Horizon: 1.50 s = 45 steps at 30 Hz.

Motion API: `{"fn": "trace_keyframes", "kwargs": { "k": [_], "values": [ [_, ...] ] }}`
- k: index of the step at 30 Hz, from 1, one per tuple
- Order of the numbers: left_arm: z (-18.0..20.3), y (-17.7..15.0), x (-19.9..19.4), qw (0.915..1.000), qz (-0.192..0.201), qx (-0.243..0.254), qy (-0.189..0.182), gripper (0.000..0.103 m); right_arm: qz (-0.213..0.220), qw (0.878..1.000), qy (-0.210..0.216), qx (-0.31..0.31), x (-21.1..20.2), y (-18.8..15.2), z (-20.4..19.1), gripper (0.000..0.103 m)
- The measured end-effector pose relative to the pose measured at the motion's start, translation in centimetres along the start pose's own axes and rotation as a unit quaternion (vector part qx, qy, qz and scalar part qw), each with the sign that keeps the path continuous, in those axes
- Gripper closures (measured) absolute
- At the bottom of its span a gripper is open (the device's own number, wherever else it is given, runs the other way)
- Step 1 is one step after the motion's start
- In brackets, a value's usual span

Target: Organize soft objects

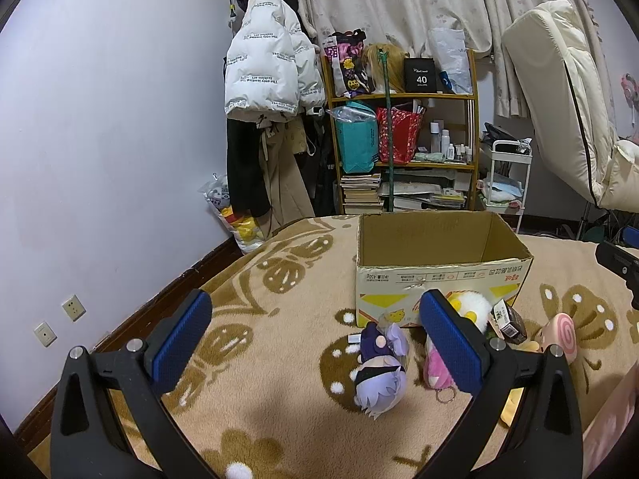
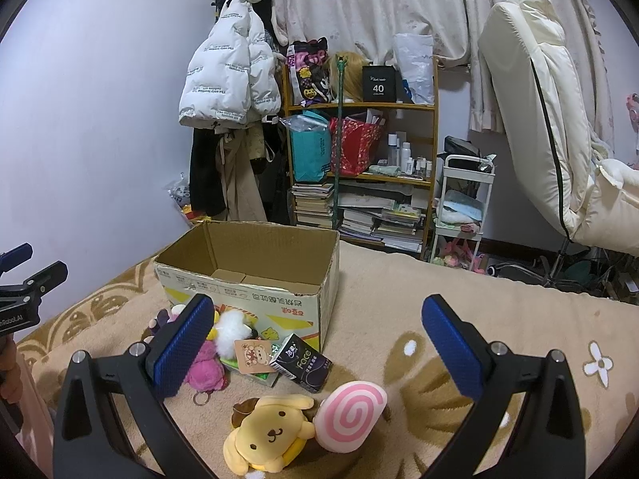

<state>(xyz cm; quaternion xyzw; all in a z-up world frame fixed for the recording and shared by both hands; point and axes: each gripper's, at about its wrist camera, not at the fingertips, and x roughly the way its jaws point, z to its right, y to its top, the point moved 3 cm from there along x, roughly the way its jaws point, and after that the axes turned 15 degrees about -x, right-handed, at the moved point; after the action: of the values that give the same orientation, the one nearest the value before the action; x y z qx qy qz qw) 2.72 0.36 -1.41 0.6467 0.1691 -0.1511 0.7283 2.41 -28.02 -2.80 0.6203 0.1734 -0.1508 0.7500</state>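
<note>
Cardboard, open at the top and empty inside, the box (image 2: 255,275) stands on the bed's beige flowered blanket (image 2: 399,311), and the soft toys lie in a loose heap just in front of its near wall. Both grippers hover above the blanket with their blue pads spread wide, holding nothing. The right gripper (image 2: 317,343) looks down on a yellow dog plush (image 2: 271,435), which touches a pink spiral plush (image 2: 351,417) on its right side. The left gripper (image 1: 315,339) faces a purple-haired doll (image 1: 381,371) lying near a pink plush with a key ring (image 1: 437,367).

I think the first pick is not yet begun. To do it well, I would take one toy at a time, starting with the yellow dog because it lies free. Close the pads across its thick body, not on an ear, lift it clear over the box rim, and release it low inside. The dark tissue pack (image 2: 303,363) is not a plush; I would leave it for later.
</note>
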Motion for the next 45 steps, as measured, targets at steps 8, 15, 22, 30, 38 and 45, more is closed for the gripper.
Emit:
{"fn": "trace_keyframes", "kwargs": {
  "k": [8, 15, 22, 30, 38, 45],
  "values": [
    [0.1, 0.0, 0.0, 1.0000, 0.000, 0.000, 0.000, 0.001, 0.000, 1.000, 0.000, 0.001, 0.0, 0.0, 0.0, 0.000],
    [0.0, 0.0, 0.0, 1.0000, 0.000, 0.001, 0.000, 0.001, -0.001, 1.000, 0.001, 0.001, 0.0, 0.0, 0.0, 0.000],
    [0.0, 0.0, 0.0, 1.0000, 0.000, 0.001, 0.000, 0.001, -0.001, 1.000, 0.001, 0.002, 0.0, -0.1, 0.0, 0.000],
    [0.0, -0.1, 0.1, 1.0000, 0.001, 0.001, 0.000, 0.001, -0.001, 1.000, 0.002, 0.002, 0.0, -0.1, 0.0, 0.000],
    [0.1, -0.3, 0.6, 0.9999, -0.009, 0.002, 0.004, 0.001, -0.001, 1.000, 0.003, 0.001, 0.0, 0.1, 0.1, 0.000],
    [0.4, -0.8, 2.3, 0.9987, -0.048, 0.003, 0.013, 0.001, -0.008, 1.000, 0.012, 0.000, 0.3, -0.7, -0.3, 0.000]
  ]
}}
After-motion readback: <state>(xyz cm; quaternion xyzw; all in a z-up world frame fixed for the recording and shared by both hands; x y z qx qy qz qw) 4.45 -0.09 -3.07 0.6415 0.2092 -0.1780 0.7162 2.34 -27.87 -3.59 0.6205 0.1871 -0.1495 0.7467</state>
